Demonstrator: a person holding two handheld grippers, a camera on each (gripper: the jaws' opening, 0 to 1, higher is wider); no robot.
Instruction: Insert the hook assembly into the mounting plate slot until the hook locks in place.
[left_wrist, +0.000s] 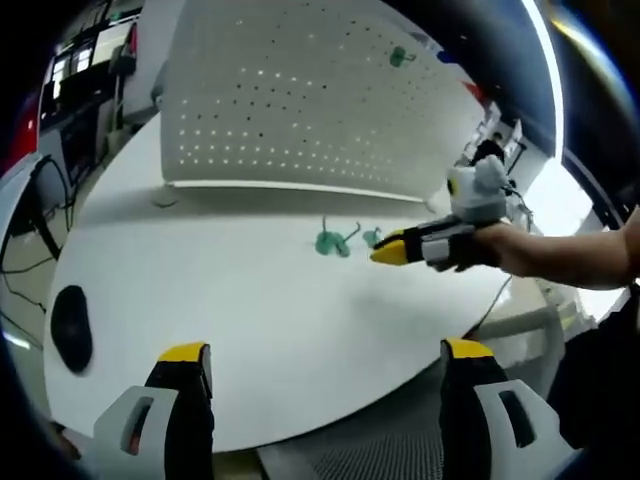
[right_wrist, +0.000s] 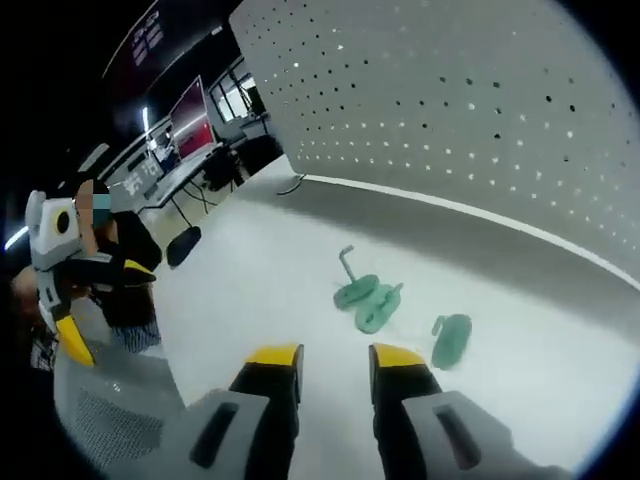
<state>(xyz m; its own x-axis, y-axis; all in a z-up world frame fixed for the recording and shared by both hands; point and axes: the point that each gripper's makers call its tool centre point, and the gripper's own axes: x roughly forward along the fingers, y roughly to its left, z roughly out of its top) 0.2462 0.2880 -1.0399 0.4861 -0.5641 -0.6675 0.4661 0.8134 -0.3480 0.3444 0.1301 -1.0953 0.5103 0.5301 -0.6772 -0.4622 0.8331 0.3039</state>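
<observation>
Approaching the green hooks on the white table, your right gripper carries nothing, jaws narrowly apart. Your left gripper waits wide apart, near the table edge. Next, clamp one hook, then carry it to the far pegboard.

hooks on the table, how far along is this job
Early. One green hook already hangs high on the pegboard. The loose green hooks lie untouched on the white table. The right claw sits just short of them, jaws slightly apart and empty; the left claw is open. Grasping and inserting remain.

Office lab: desks, monitors
</observation>
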